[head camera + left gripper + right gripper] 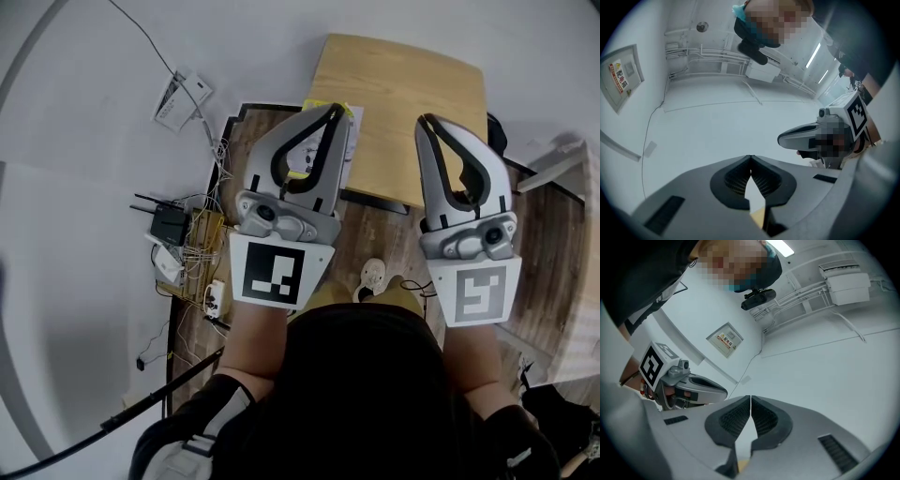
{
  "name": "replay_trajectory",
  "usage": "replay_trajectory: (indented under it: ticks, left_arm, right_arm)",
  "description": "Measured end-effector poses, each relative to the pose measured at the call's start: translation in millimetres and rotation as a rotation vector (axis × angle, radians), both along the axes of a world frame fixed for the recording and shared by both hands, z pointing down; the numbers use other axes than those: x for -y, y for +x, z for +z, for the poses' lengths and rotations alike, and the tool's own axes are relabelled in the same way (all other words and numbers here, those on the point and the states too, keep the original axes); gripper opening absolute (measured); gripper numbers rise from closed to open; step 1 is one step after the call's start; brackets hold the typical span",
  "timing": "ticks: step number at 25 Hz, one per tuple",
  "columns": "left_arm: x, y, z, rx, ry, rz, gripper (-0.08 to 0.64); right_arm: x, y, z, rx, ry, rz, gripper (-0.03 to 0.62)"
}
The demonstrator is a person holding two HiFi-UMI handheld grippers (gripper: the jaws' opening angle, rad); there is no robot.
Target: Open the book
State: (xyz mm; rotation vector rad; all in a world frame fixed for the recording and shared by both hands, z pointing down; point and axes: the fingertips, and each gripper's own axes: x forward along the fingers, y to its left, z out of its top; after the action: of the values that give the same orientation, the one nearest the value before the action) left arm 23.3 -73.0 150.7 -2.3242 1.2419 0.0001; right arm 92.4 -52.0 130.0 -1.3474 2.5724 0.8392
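Note:
In the head view both grippers are raised side by side above a light wooden table point(412, 103). My left gripper point(333, 109) is shut with nothing in it. Below and behind its jaws lies a book point(352, 127) with white and yellow showing, on the table's left edge and mostly hidden. My right gripper point(427, 120) is also shut and empty, above the table's right part. In the left gripper view the left gripper point(750, 157) faces a white wall, with the right gripper point(820, 133) beside it. In the right gripper view the right gripper point(750, 397) is shut too, and the left gripper point(689, 386) shows at the left.
On the floor at the left lie a black router point(169, 223), tangled cables point(202, 248) and a white paper point(183, 98). My shoe point(373, 277) stands on the wooden floor near the table. A wall sign point(724, 340) hangs by the room's corner.

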Motion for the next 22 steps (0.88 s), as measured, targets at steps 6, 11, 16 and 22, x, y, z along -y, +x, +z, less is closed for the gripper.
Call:
replay_trajectory:
  ticks: [6, 11, 16, 22]
  left_arm:
    - [18.6, 16.2, 5.5, 0.011, -0.014, -0.026, 0.011]
    - [25.1, 25.5, 13.4, 0.028, -0.034, -0.039, 0.011]
    - [27.2, 32.1, 18.0, 0.046, -0.041, -0.04, 0.011]
    - [29.9, 35.2, 17.5, 0.047, -0.04, -0.041, 0.011]
  right_arm:
    - [20.1, 16.4, 4.0, 0.006, -0.007, -0.027, 0.031]
    - [30.0, 27.6, 9.4, 0.021, -0.018, -0.033, 0.031]
    - [28.9, 44.3, 37.0, 0.052, -0.049, -0.042, 0.031]
    - [27.5, 53.3, 42.2, 0.097, -0.027, -0.055, 0.031]
